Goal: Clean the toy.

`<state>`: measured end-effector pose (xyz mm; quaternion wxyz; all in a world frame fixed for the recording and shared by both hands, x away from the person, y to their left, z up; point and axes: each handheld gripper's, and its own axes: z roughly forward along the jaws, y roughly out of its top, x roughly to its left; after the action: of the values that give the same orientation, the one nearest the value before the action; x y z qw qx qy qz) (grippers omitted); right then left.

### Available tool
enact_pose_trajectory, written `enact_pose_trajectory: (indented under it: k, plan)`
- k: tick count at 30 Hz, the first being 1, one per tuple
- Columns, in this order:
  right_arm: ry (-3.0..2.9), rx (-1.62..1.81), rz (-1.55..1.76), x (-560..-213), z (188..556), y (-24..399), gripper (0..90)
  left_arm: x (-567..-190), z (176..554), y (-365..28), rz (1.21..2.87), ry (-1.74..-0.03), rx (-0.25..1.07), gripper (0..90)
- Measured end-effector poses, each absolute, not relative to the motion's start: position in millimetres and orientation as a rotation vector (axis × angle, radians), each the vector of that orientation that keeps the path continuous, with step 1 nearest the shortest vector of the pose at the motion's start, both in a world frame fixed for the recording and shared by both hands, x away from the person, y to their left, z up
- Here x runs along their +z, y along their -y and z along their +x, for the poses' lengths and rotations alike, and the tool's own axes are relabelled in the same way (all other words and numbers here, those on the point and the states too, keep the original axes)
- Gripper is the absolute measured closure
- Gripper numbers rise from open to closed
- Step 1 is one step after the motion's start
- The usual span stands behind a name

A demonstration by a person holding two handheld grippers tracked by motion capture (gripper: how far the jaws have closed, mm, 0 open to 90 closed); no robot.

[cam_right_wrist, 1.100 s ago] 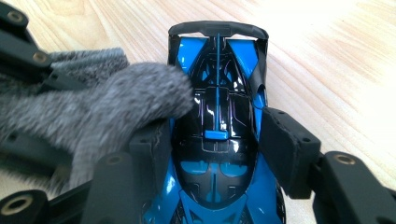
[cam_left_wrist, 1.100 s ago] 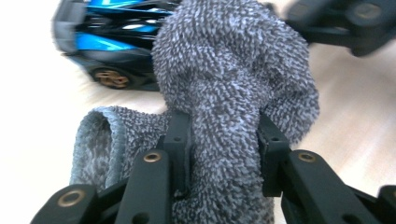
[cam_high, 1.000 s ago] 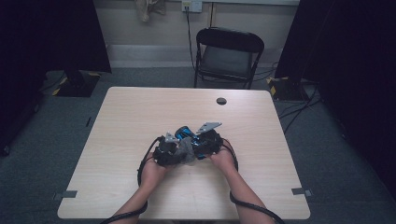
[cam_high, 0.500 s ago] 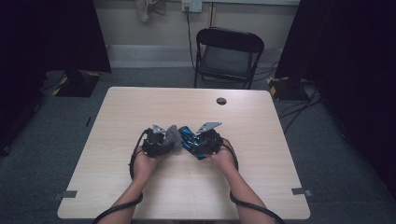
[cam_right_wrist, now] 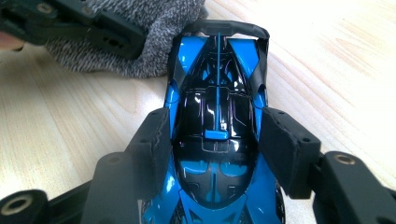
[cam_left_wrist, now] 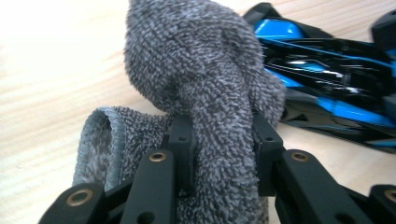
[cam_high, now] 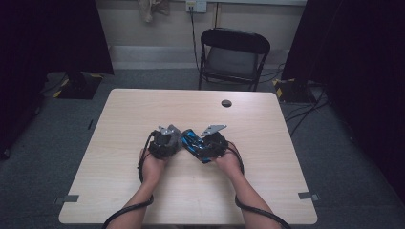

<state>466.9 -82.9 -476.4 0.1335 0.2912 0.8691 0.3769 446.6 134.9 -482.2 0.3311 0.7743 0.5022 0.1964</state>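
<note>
The left tongs pinch a grey cloth just beside the blue toy car, which the right tongs clamp on the worktop.

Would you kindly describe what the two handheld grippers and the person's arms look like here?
Both grippers are black. The left gripper has linked bars with brass-coloured pivot rings and squared jaw blocks; the right gripper has the same build, with broad matte pads. Seen from above, each carries a grey three-cornered plate and trails a black cable that loops past the wrist. The forearms are bare, with no sleeves visible.
</note>
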Motion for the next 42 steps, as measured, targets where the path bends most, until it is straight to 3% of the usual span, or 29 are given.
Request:
enact_pose_trajectory:
  k: [25, 42]
  plan:
    - [-2.510, 1.095, 0.858, -476.7, 465.2, 83.0, 44.5, -478.0, 403.2, -94.6, 2.119, -1.131, 0.298, 68.3]
    - [-2.515, 1.088, 0.862, -476.2, 465.1, 83.2, 44.5, -478.4, 391.2, -86.7, 2.151, -1.046, 0.261, 68.7]
